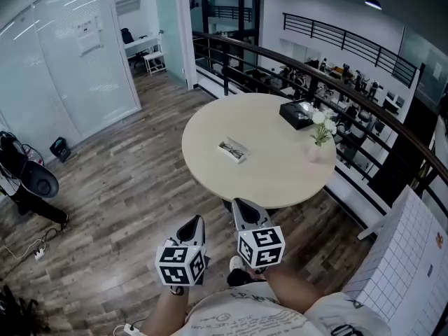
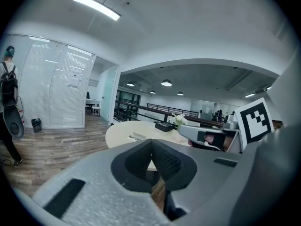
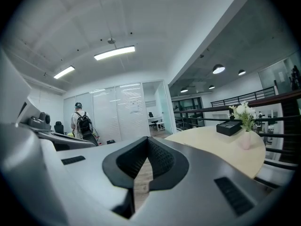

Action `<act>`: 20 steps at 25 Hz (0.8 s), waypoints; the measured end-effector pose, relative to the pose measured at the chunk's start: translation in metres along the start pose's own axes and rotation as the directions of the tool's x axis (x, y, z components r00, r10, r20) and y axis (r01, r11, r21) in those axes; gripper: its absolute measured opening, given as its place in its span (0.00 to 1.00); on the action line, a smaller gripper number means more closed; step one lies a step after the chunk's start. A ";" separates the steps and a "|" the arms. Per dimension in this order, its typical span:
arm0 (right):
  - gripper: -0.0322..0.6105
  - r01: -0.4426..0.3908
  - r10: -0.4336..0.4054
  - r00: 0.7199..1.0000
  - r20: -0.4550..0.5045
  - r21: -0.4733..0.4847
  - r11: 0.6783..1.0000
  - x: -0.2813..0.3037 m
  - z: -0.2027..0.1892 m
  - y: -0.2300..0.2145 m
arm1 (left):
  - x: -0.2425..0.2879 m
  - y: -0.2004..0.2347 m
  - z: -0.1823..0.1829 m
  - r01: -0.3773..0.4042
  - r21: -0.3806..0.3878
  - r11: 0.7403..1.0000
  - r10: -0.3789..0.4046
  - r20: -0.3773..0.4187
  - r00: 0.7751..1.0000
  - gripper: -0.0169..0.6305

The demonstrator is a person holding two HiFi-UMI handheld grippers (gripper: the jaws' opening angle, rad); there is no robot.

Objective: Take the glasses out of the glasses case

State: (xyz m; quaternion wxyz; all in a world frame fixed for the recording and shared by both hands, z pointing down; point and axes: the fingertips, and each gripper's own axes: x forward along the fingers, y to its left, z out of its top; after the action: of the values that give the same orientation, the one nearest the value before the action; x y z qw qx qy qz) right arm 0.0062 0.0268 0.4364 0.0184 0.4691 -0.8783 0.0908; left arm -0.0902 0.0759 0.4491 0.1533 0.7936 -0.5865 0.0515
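Note:
An open pale glasses case (image 1: 232, 150) lies near the middle of the round beige table (image 1: 280, 173), with dark-framed glasses inside it. Both grippers hang well short of the table, over the wooden floor in front of the person's body. My left gripper (image 1: 195, 221) is shut and holds nothing. Beside it, my right gripper (image 1: 239, 204) is also shut and empty. In the left gripper view the shut jaws (image 2: 153, 144) point toward the table (image 2: 121, 129), and the case (image 2: 138, 136) shows small on it. The right gripper view shows its shut jaws (image 3: 146, 143) and the table (image 3: 221, 147) to the right.
A black box (image 1: 296, 114) and a pink vase of white flowers (image 1: 318, 142) stand on the table's far right side. A curved dark railing (image 1: 364, 100) runs behind the table. A person with a backpack (image 3: 83, 124) stands by the glass wall. A black chair (image 1: 31, 180) is at left.

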 end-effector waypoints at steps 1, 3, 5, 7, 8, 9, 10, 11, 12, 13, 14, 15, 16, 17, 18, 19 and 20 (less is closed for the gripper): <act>0.07 -0.001 0.001 1.000 -0.001 -0.001 1.000 0.008 0.002 -0.004 | 0.008 0.002 0.004 0.003 0.004 1.000 -0.003 0.001 1.000 0.05; 0.07 -0.001 0.001 1.000 -0.005 -0.003 1.000 0.023 0.006 -0.011 | 0.024 0.006 0.009 0.009 0.004 1.000 -0.009 -0.001 1.000 0.05; 0.07 0.001 -0.002 1.000 -0.012 -0.003 1.000 0.037 0.008 -0.019 | 0.040 0.010 0.013 0.018 -0.001 1.000 -0.018 -0.010 1.000 0.05; 0.07 0.006 -0.006 1.000 -0.021 -0.007 1.000 0.050 0.009 -0.027 | 0.056 0.013 0.015 0.029 -0.008 1.000 -0.029 -0.018 0.999 0.05; 0.07 0.008 -0.008 1.000 -0.027 -0.010 1.000 0.056 0.009 -0.031 | 0.064 0.014 0.015 0.034 -0.013 0.999 -0.034 -0.021 0.999 0.05; 0.07 0.008 -0.008 0.999 -0.034 -0.015 1.000 0.062 0.009 -0.034 | 0.071 0.015 0.016 0.039 -0.019 0.999 -0.040 -0.024 0.999 0.05; 0.07 0.007 -0.008 0.999 -0.040 -0.020 1.000 0.068 0.008 -0.036 | 0.078 0.017 0.016 0.045 -0.025 0.999 -0.045 -0.028 0.999 0.05; 0.07 0.005 -0.006 0.999 -0.046 -0.024 1.000 0.074 0.008 -0.038 | 0.085 0.019 0.016 0.050 -0.031 0.998 -0.051 -0.032 0.998 0.05; 0.07 0.004 -0.005 0.999 -0.052 -0.028 1.000 0.079 0.008 -0.040 | 0.093 0.021 0.016 0.055 -0.038 0.998 -0.057 -0.035 0.998 0.05; 0.07 0.002 -0.004 0.998 -0.058 -0.033 0.999 0.085 0.008 -0.042 | 0.100 0.023 0.015 0.059 -0.045 0.997 -0.061 -0.040 0.997 0.05; 0.07 0.000 -0.002 0.998 -0.065 -0.037 0.999 0.091 0.007 -0.043 | 0.106 0.026 0.014 0.062 -0.054 0.997 -0.064 -0.046 0.997 0.05; 0.07 -0.003 0.000 0.997 -0.072 -0.041 0.999 0.097 0.006 -0.044 | 0.111 0.029 0.012 0.063 -0.063 0.996 -0.066 -0.054 0.996 0.05; 0.07 -0.008 0.004 0.997 -0.080 -0.042 0.999 0.102 0.004 -0.045 | 0.117 0.032 0.010 0.062 -0.071 0.995 -0.067 -0.062 0.996 0.05; 0.07 -0.013 0.009 0.996 -0.088 -0.042 0.999 0.108 0.003 -0.047 | 0.122 0.035 0.009 0.061 -0.078 0.995 -0.066 -0.070 0.995 0.05; 0.07 -0.018 0.014 0.995 -0.098 -0.040 0.999 0.115 0.002 -0.049 | 0.128 0.037 0.009 0.057 -0.084 0.995 -0.064 -0.077 0.995 0.05; 0.07 -0.023 0.019 0.994 -0.106 -0.038 0.999 0.122 0.001 -0.052 | 0.135 0.040 0.010 0.053 -0.087 0.995 -0.060 -0.083 0.995 0.05; 0.07 -0.028 0.023 0.993 -0.114 -0.038 0.999 0.130 0.000 -0.057 | 0.143 0.043 0.013 0.049 -0.089 0.995 -0.057 -0.087 0.995 0.05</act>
State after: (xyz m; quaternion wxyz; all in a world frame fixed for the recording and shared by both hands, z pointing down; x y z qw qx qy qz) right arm -0.0193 -0.1104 0.4597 0.0764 0.4515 -0.8833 0.1004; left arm -0.0883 -0.0698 0.4823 0.2150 0.7985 -0.5594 0.0577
